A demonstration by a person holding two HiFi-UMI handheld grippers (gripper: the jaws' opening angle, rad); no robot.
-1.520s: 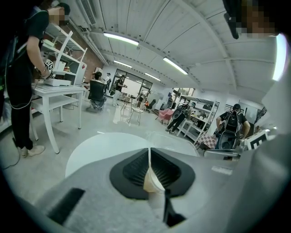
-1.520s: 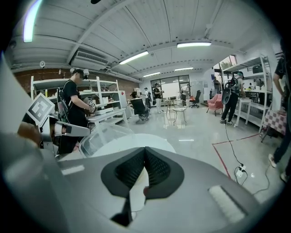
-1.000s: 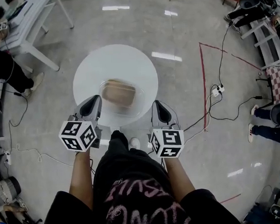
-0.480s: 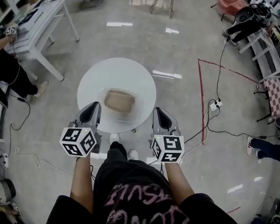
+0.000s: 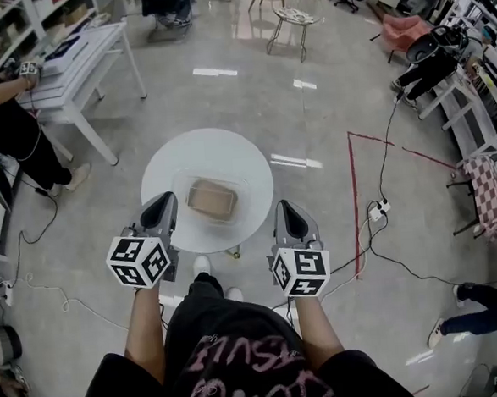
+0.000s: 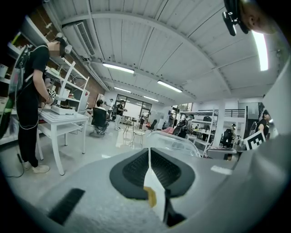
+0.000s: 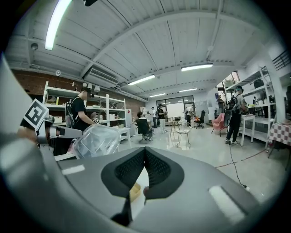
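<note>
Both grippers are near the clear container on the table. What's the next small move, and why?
Probably open both jaws. The left gripper and right gripper are shut with nothing between the jaws. They sit on either side of the clear container on the round table, short of it and not touching. Shut jaws could not take its rim.

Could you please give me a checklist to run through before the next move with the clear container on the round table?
1. Jaws of the left hand-held gripper open: not ok. They are together with nothing between them.
2. Jaws of the right hand-held gripper open: not ok. They are together and empty.
3. The clear container fully on the round table: ok. It sits near the middle.
4. Both grippers clear of the container: ok. Each sits short of it, not touching.
5. The brown contents inside the container: ok.
6. Container closed tight: cannot tell.
</note>
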